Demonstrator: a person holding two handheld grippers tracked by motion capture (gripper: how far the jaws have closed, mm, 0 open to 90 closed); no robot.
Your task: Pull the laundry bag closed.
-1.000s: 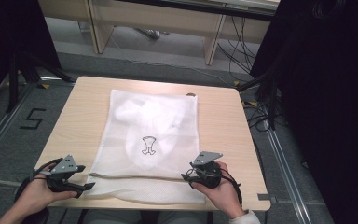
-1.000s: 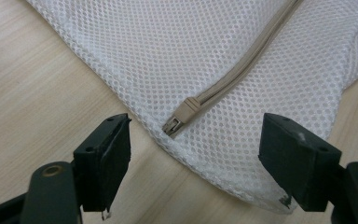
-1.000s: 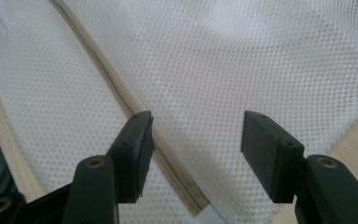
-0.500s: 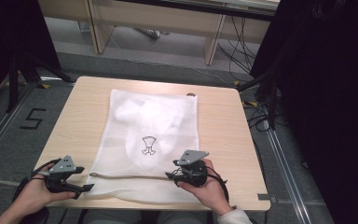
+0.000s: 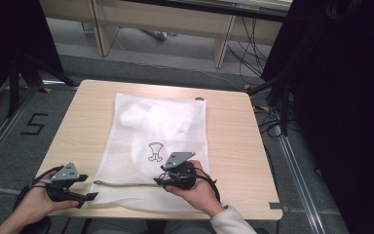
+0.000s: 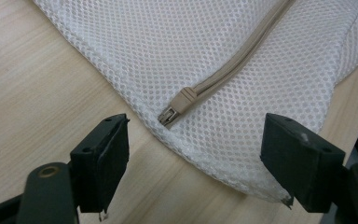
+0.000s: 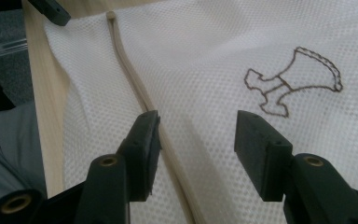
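A white mesh laundry bag (image 5: 158, 131) lies flat on the wooden table (image 5: 233, 141). It bears a brown stitched emblem (image 5: 155, 151) (image 7: 293, 81), and a beige zipper (image 5: 126, 184) (image 7: 130, 74) runs along its near edge. My left gripper (image 5: 91, 193) (image 6: 196, 154) is open at the bag's near left corner, with the zipper pull (image 6: 173, 111) lying ahead between its jaws, untouched. My right gripper (image 5: 158, 181) (image 7: 196, 135) hovers over the bag by the zipper's right part. It is open, its jaws have just been closing a little, and nothing is pinched between them.
The tip of the left gripper (image 7: 51, 9) appears far off in the right gripper view. A small round tab (image 5: 199, 99) sits at the bag's far edge. Bare wood flanks the bag on both sides. Desks, cables and dark curtains stand beyond the table.
My right hand has slid left along the bag's near edge, from its right corner to over the zipper near the emblem. The left hand and the bag have stayed put.
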